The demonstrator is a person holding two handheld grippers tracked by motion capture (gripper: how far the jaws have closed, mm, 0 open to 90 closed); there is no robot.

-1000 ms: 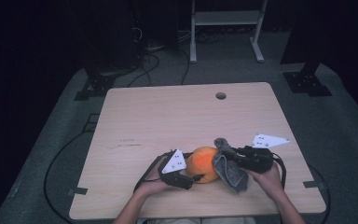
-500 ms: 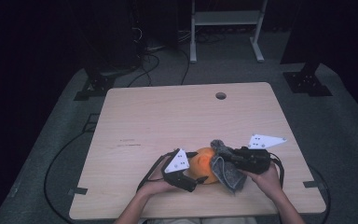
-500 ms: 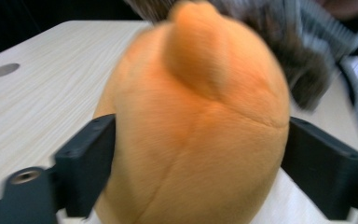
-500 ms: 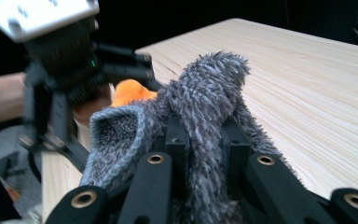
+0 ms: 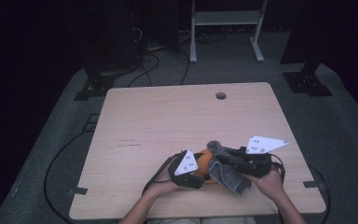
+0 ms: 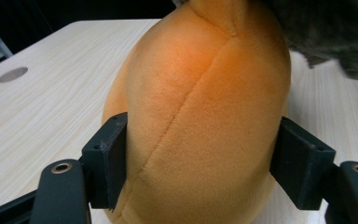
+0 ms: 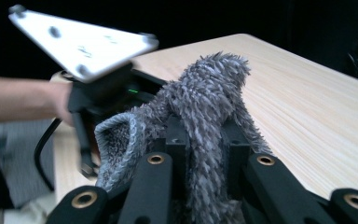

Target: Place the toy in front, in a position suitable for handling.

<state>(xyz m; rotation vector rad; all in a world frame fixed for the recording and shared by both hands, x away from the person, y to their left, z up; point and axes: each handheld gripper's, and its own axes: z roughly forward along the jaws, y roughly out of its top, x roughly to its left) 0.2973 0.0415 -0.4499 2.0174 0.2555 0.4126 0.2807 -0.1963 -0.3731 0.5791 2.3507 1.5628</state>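
An orange plush toy (image 6: 200, 116), rounded with a stitched seam running down its surface, sits near the front edge of a light wooden table (image 5: 168, 121), a little right of the middle. The left gripper (image 6: 200, 163) is closed around the toy's lower part, one black jaw pressing into each side of the soft body. In the high view the toy (image 5: 205, 161) shows as an orange patch between the two grippers, with the left gripper (image 5: 189, 170) and its grey three-cornered plate just to its left. A grey shaggy cloth (image 7: 205, 121) is clamped between the jaws of the right gripper (image 7: 205, 149), which are drawn close together on a bunched fold; the cloth rises above them in a fuzzy hump and hangs down at one side. From above, the cloth (image 5: 226, 168) drapes against the right side of the toy, touching it, with the right gripper (image 5: 242, 161) behind it. A person's hands and forearms come in from the table's front edge, one on each gripper. A small round hole (image 5: 221, 95) sits near the table's far edge. Black cables (image 5: 60, 154) lie across the grey floor to the left of the table.
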